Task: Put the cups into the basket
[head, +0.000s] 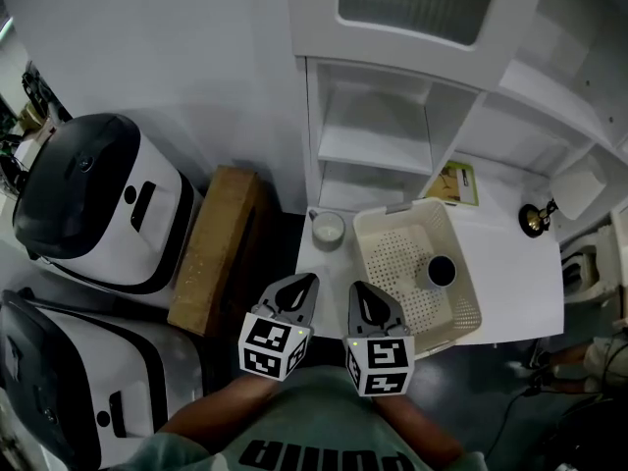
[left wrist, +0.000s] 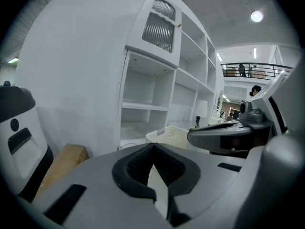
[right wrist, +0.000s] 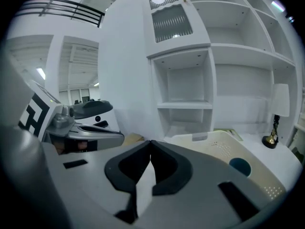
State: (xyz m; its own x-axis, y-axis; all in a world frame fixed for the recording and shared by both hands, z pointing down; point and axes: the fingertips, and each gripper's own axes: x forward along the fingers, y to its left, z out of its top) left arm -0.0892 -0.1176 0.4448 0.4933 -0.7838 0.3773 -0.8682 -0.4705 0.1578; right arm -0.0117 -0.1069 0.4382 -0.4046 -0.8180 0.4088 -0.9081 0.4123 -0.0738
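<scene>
The left tongs (head: pixel 307 284) and right tongs (head: pixel 358 291) are each closed together on nothing, side by side near the bench (head: pixel 510 263); one dark-lined cup (head: pixel 438 271) stands in the basket (head: pixel 394 218), a white cup (head: pixel 328 230) just left of it

Large dark letters, seen upside down at the lower edge, are read as "PUMA" on the person's green shirt (head: pixel 324 422). Print on the yellow card (head: pixel 453 183) cannot be made out. Only black-and-white square code patterns are borne by the left marker cube (head: pixel 274 345) and the right marker cube (head: pixel 379 364).
</scene>
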